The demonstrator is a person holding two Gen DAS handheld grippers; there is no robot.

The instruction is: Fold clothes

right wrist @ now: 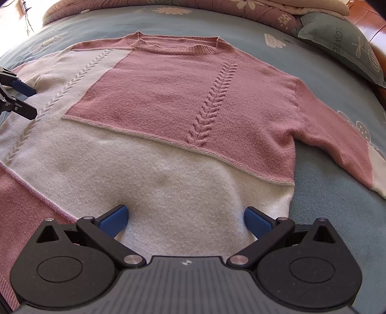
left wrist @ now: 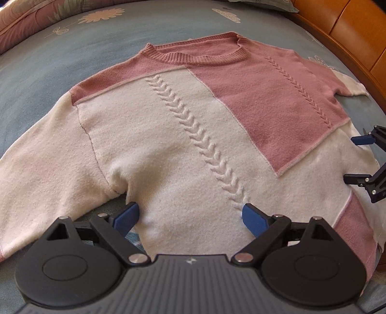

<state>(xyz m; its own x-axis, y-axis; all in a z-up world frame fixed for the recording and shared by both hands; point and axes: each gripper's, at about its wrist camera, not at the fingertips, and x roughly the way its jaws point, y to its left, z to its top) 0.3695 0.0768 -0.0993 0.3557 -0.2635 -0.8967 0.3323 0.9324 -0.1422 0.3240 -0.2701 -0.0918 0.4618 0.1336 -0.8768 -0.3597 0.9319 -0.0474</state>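
Observation:
A pink and cream knitted sweater (left wrist: pixel 183 125) lies flat, front up, on the bed, both sleeves spread sideways. My left gripper (left wrist: pixel 190 217) hovers open over the cream lower body, close to the left armpit, its blue pads wide apart with nothing pinched. Over the cream hem area near the sweater's (right wrist: pixel 168 101) right side, my right gripper (right wrist: pixel 185 217) also stands open, with only flat knit between its pads. Each gripper shows at the edge of the other's view: the right gripper (left wrist: pixel 357 159) and the left gripper (right wrist: pixel 29 101), both open.
A blue-grey bedsheet (left wrist: pixel 48 62) with flower prints covers the bed. A wooden headboard (left wrist: pixel 357 31) runs along the right. A grey-green pillow (right wrist: pixel 342 46) and a bunched pink quilt (right wrist: pixel 217 9) lie beyond the collar.

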